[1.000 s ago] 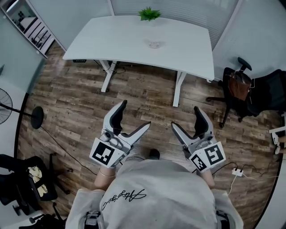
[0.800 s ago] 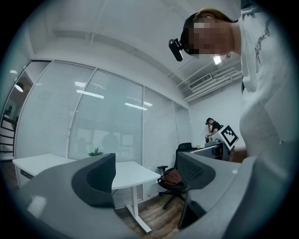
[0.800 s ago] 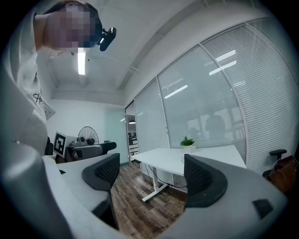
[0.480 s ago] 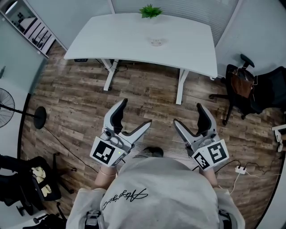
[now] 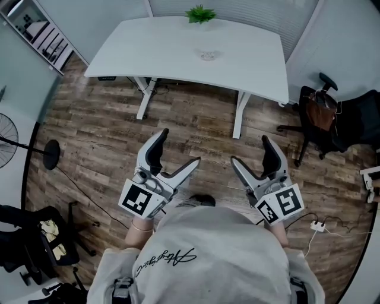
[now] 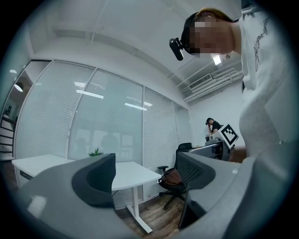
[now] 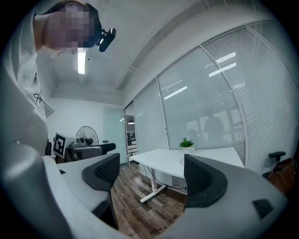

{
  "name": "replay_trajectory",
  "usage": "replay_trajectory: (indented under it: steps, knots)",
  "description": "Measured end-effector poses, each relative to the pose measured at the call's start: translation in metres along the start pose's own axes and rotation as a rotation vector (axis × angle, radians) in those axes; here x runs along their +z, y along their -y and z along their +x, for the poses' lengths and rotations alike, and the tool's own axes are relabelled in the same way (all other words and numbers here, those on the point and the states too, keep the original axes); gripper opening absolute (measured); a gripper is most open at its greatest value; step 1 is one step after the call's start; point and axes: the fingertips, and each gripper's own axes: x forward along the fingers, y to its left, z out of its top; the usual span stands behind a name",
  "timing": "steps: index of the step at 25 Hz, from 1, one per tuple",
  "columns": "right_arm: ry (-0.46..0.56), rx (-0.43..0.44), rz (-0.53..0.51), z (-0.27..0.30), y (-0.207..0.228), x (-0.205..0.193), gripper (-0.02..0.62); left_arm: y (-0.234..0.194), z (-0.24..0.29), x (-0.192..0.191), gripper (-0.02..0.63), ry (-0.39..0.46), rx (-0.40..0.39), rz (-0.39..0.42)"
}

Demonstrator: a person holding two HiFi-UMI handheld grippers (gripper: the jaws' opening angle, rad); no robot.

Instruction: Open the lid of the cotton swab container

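A small clear cotton swab container (image 5: 208, 55) stands on the white table (image 5: 160, 53) far ahead, near a green plant (image 5: 200, 13). I hold both grippers level in front of my body over the wooden floor, well short of the table. The left gripper (image 5: 177, 152) is open with nothing between its jaws, and the left gripper view shows its dark pads (image 6: 96, 179) wide apart. The right gripper (image 5: 252, 153) is open and empty too. In the right gripper view the table (image 7: 205, 156) and plant (image 7: 186, 142) lie beyond its spread pads (image 7: 201, 179).
An office chair with a brown bag (image 5: 317, 113) stands right of the table. A floor fan (image 5: 7, 139) and shelves (image 5: 41, 32) are at the left, another black chair (image 5: 35, 237) at the lower left. A power strip (image 5: 317, 226) with a cable lies on the floor at the right.
The head view has shifted a little, so the table sits slightly further right in the picture. Both grippers stay open in about the same place.
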Motion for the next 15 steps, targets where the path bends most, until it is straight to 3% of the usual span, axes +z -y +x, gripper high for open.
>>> replay_trajectory:
  steps: [15]
  knots:
    - [-0.013,0.025,0.007,0.007,0.024,-0.003,0.414,0.000,0.013,-0.005,0.396,0.007,0.037,-0.012]
